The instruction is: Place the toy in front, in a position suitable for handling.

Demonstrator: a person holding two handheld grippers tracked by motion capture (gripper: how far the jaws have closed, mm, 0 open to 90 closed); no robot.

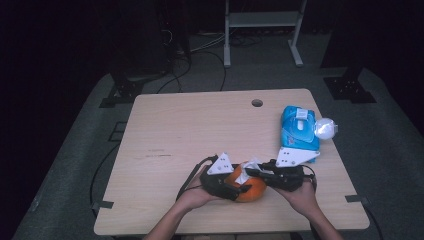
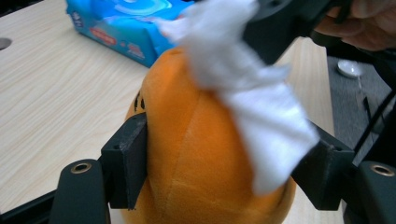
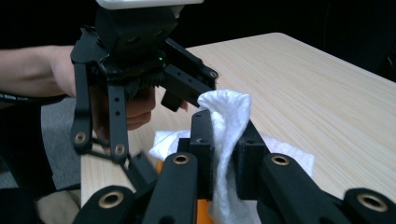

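Note:
An orange plush toy (image 1: 250, 190) sits near the front edge of the wooden table (image 1: 190, 125). My left gripper (image 1: 235, 189) has it from the left. In the left gripper view the toy (image 2: 196, 154) bulges between both jaws, and the pads touch its sides. My right gripper (image 1: 255, 172) comes in from the right, shut on a crumpled white wipe (image 1: 246, 169). In the right gripper view the wipe (image 3: 229, 112) is pinched upright between the jaws. The wipe (image 2: 261, 116) drapes over the toy's top and right side.
A blue pack of wipes (image 1: 298, 131) lies at the table's right edge, with a white round object (image 1: 325, 128) beside it. A small hole (image 1: 257, 103) sits near the far edge. A metal stand and cables are on the floor beyond.

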